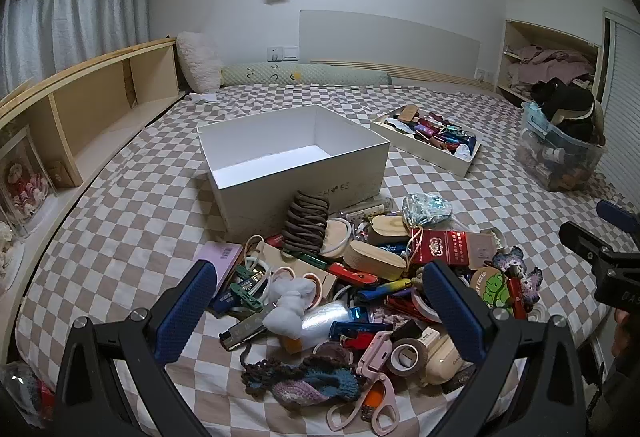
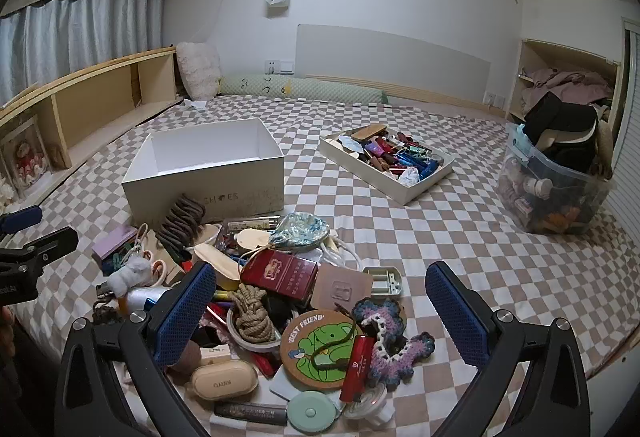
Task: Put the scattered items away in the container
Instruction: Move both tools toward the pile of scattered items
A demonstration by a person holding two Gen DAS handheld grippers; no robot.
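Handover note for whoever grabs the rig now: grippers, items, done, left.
Left gripper: open, empty, above the pile.
Right gripper: open, empty, above the pile's right side.
Scattered items: heaped on the checkered bedspread, right in front of the white shoebox.
Done: nothing; the shoebox shows a bare floor.
Left: the whole pile. The shallow tray beyond already holds small items.

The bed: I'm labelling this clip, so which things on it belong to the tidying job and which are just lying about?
Belongs to the job:
- white shoe box, empty
- pile of scattered items, e.g. red cigarette pack, green frog coaster, brown hair ties

Just lying about:
- shallow tray, already full
- clear plastic bin
- pillows
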